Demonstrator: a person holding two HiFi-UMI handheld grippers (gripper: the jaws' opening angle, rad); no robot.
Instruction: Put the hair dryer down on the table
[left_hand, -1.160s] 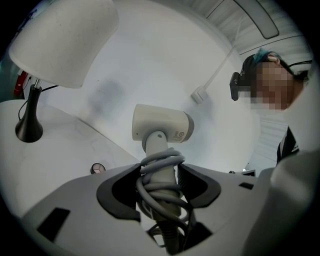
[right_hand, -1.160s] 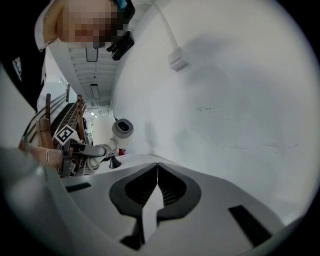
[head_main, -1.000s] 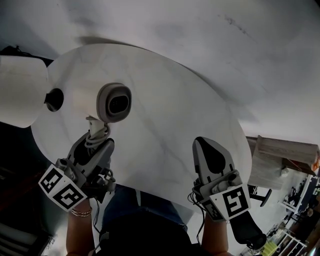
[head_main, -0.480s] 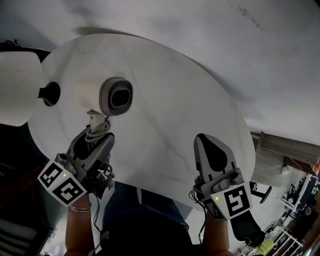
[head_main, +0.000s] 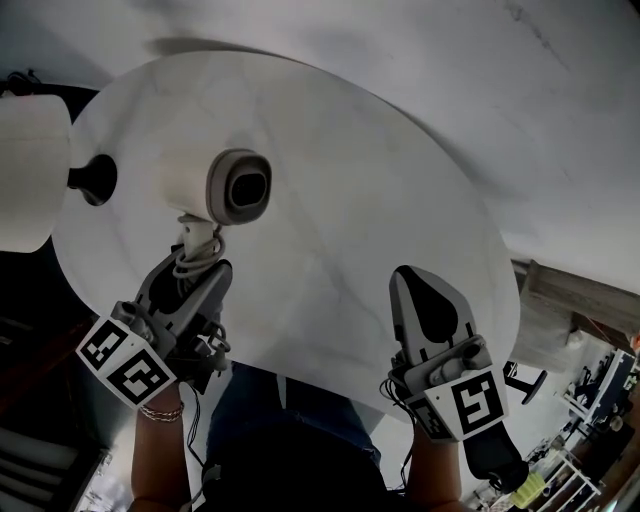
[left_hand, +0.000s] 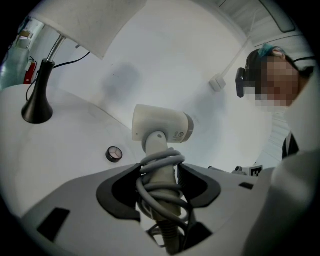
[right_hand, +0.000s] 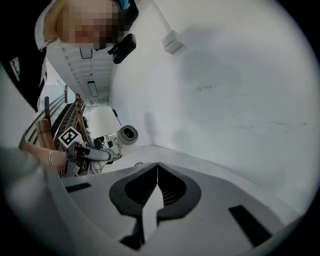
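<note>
The big round white counter (head_main: 380, 170) takes up most of the space in front of the person. At its far left edge stands a lamp (head_main: 30, 170) with a white shade and a dark foot. The hair dryer (head_main: 225, 187) is up in the air over the left part of the counter. It stands up straight and, as far as I can see, does not touch the top. The left tongs (head_main: 192, 272) are squeezed tight on its handle, low down, and the grey cord (left_hand: 161, 167) is wound round the handle between the jaws. The right tongs (head_main: 420, 305) hang over the near right edge, pressed together with nothing in them. A small round thing (left_hand: 114, 154) lies on the counter near the dryer; I can't tell what it is. To do this well, I think the left tongs should go down slowly and tip the dryer onto its side. A bare spot away from the lamp and the small round thing looks best. Let the fat head touch first, then the handle, and only then let go, so it won't drop or roll.
</note>
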